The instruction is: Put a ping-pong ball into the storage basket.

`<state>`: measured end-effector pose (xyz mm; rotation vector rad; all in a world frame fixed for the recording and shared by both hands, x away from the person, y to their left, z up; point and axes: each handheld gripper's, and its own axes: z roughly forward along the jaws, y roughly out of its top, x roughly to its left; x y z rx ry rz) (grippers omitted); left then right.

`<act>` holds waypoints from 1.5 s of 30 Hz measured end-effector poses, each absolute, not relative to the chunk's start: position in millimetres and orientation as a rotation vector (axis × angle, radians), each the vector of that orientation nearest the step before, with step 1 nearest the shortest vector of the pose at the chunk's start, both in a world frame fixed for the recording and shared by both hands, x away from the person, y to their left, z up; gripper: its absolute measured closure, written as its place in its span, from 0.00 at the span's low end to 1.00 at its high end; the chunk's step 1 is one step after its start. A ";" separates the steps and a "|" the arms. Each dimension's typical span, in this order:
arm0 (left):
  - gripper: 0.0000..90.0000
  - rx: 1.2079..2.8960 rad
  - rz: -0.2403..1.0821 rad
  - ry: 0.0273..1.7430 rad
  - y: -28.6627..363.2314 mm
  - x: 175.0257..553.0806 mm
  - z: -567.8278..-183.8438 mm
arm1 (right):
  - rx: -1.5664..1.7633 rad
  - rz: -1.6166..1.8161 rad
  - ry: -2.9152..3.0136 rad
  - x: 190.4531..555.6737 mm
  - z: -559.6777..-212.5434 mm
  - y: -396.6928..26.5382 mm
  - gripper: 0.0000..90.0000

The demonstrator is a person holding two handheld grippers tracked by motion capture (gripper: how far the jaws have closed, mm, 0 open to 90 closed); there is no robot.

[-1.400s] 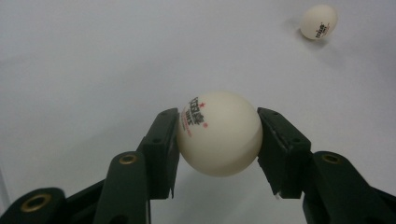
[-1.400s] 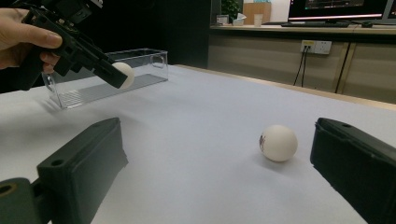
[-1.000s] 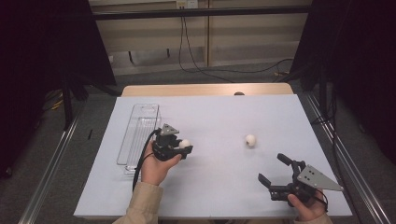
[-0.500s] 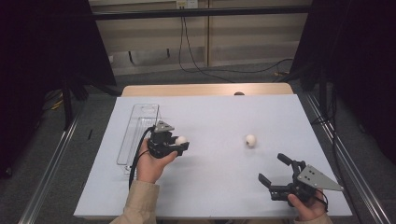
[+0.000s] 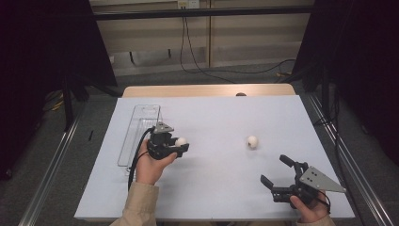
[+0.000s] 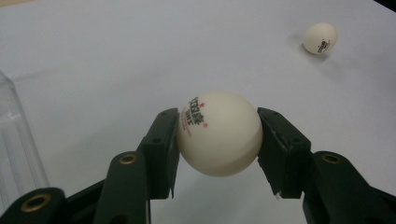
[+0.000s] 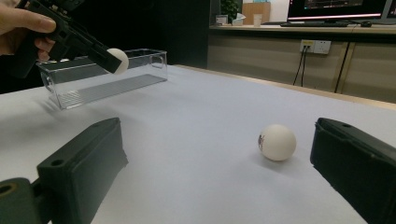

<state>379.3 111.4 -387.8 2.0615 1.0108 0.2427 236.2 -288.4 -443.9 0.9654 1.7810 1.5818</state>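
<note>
At the left of the worktop [image 5: 211, 188], a clear plastic tray [image 5: 139, 134] is lying lengthwise on the white surface, just left of the person's left hand [image 5: 149, 167]. The left gripper [image 5: 180, 145] is being held beside the tray, raised off the surface, and its jaws are clenching a white ping-pong ball [image 6: 219, 133] between the pads; in the left gripper view the ball's red and black print is facing upward and to the left, and both pads are pressing on the ball's sides. Farther right, a second ping-pong ball [image 5: 252, 141] is resting on the worktop, well apart from the left gripper and from the tray. At the lower right, the right gripper [image 5: 277, 172] is being held low over the worktop in the person's right hand [image 5: 310, 209]; its jaws are standing released and wide apart, with nothing between them, and in the right gripper view the loose ball is lying ahead of them, nearer the right jaw.
</note>
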 end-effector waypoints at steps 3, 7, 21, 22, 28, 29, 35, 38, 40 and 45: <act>0.57 2.054 0.246 1.014 113.4 379.3 -387.2 | 0.965 1.581 1.785 236.0 -444.1 -287.6 0.02; 0.57 2.056 0.244 1.015 114.8 379.6 -386.8 | 0.971 1.581 1.776 236.4 -443.7 -289.2 0.02; 0.57 2.034 0.245 1.028 123.0 378.1 -382.0 | 0.979 1.583 1.775 237.2 -444.3 -289.1 0.02; 0.57 2.034 0.247 1.025 123.7 378.4 -382.0 | 0.978 1.582 1.777 237.1 -444.3 -288.9 0.02; 0.57 2.026 0.252 1.033 127.3 378.8 -380.6 | 0.978 1.583 1.778 237.5 -444.4 -288.5 0.02; 0.57 2.021 0.254 1.037 127.5 378.7 -380.1 | 0.979 1.585 1.778 237.5 -444.4 -288.8 0.02; 0.57 2.013 0.252 1.048 133.3 378.8 -378.4 | 0.971 1.584 1.774 237.2 -443.8 -289.0 0.02; 0.57 2.009 0.250 1.055 135.4 379.2 -378.2 | 0.972 1.583 1.776 237.3 -443.9 -288.4 0.02; 0.57 2.007 0.251 1.052 136.0 379.2 -378.1 | 0.968 1.583 1.778 237.3 -444.0 -288.3 0.02; 0.57 2.007 0.255 1.055 139.4 379.4 -376.7 | 0.966 1.584 1.779 237.0 -443.8 -288.1 0.02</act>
